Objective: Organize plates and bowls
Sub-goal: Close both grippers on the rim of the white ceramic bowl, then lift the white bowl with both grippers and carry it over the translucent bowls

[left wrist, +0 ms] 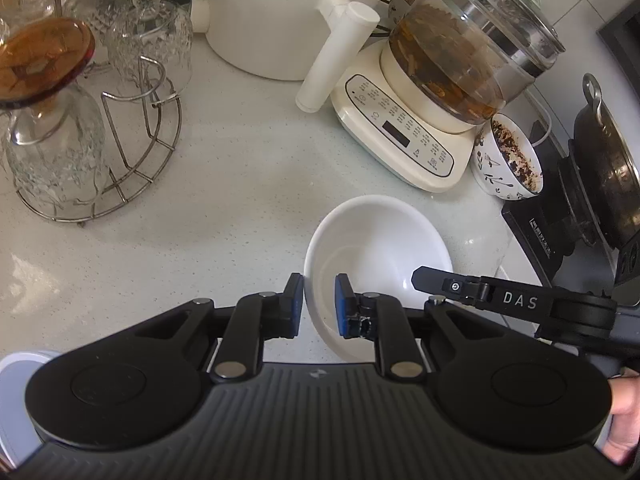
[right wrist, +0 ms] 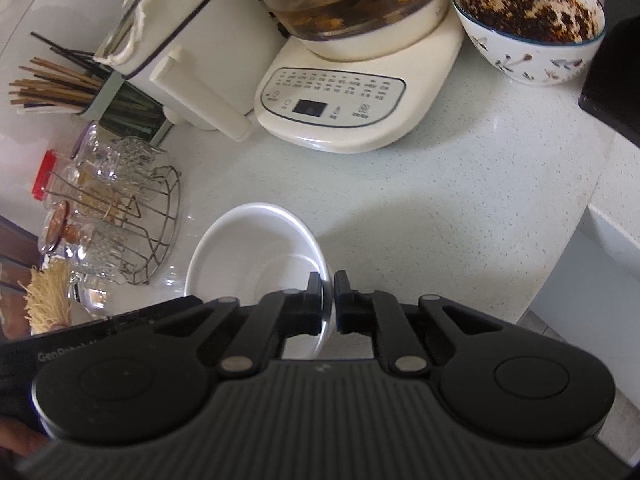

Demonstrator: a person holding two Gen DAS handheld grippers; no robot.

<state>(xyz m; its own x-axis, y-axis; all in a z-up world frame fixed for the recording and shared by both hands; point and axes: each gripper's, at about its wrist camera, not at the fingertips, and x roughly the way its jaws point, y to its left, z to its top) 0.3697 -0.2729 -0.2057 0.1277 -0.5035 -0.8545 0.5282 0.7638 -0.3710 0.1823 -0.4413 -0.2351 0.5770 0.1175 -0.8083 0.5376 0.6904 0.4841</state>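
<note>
A plain white bowl (left wrist: 380, 240) (right wrist: 248, 248) sits low over the speckled white counter between both grippers. My left gripper (left wrist: 320, 304) straddles the bowl's left rim, one blue pad outside the wall and one inside, pressing on it. My right gripper (right wrist: 329, 300) is shut on the opposite rim, which shows as a thin edge between its black fingers. One finger of the right gripper (left wrist: 432, 280) reaches into the left wrist view over the bowl's right side. The bowl is empty.
A patterned bowl with dark residue (left wrist: 516, 152) (right wrist: 532, 20) stands beside a cream kettle base (left wrist: 400, 132) (right wrist: 332, 108). A wire rack of glasses (left wrist: 120, 152) (right wrist: 132, 220) is to the left. A stove with a black pot (left wrist: 600, 168) is to the right. The counter edge (right wrist: 580, 240) drops away at right.
</note>
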